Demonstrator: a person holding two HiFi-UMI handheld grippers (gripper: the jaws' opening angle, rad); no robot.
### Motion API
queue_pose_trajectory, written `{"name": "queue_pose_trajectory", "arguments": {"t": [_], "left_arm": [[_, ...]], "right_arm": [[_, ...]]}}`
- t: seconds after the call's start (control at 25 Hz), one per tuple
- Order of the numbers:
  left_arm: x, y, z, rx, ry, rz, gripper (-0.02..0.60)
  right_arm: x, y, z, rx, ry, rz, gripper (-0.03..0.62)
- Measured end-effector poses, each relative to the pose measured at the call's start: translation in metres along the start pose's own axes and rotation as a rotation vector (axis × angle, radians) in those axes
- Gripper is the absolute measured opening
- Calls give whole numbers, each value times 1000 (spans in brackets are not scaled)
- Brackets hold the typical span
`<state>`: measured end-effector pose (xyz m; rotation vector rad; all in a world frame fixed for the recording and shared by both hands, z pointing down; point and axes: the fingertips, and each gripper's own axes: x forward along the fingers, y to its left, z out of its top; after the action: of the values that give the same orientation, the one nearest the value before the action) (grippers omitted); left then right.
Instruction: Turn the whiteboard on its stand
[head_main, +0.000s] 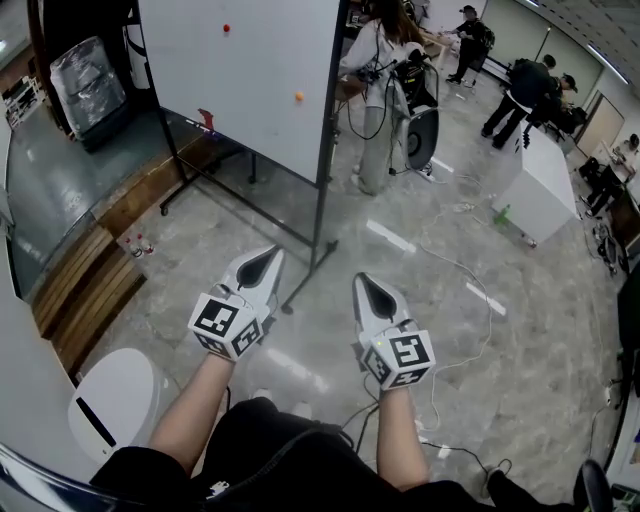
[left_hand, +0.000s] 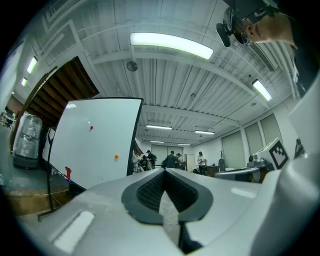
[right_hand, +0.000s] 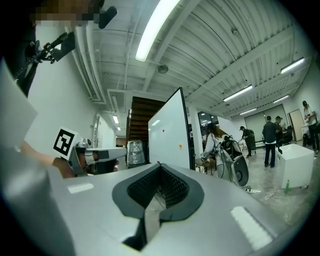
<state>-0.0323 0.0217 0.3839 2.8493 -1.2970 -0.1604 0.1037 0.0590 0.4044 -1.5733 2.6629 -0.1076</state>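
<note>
The whiteboard (head_main: 240, 70) stands upright on its black stand (head_main: 326, 170) ahead of me, with a red magnet (head_main: 226, 28) and an orange magnet (head_main: 298, 96) on its face. My left gripper (head_main: 257, 266) and right gripper (head_main: 369, 288) hover side by side over the floor, short of the stand's foot and touching nothing. Both are shut and hold nothing. The left gripper view has the whiteboard (left_hand: 95, 140) left of the closed left gripper (left_hand: 164, 171). In the right gripper view the whiteboard (right_hand: 167, 135) rises just beyond the closed right gripper (right_hand: 159, 165).
A person (head_main: 378, 90) stands right behind the board beside a round black device (head_main: 422, 138). A white cabinet (head_main: 540, 185) and more people are at the far right. Cables (head_main: 470, 280) trail over the floor. A wooden step (head_main: 90, 290) and a white bin (head_main: 115, 400) lie to my left.
</note>
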Motion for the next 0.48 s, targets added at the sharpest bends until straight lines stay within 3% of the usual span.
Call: {"name": "queue_pose_trajectory", "arguments": {"t": [0.48], "left_arm": [[22,19,8,37,-15,38,3]], "right_arm": [[32,-16,15,-16,-24,27,9]]}}
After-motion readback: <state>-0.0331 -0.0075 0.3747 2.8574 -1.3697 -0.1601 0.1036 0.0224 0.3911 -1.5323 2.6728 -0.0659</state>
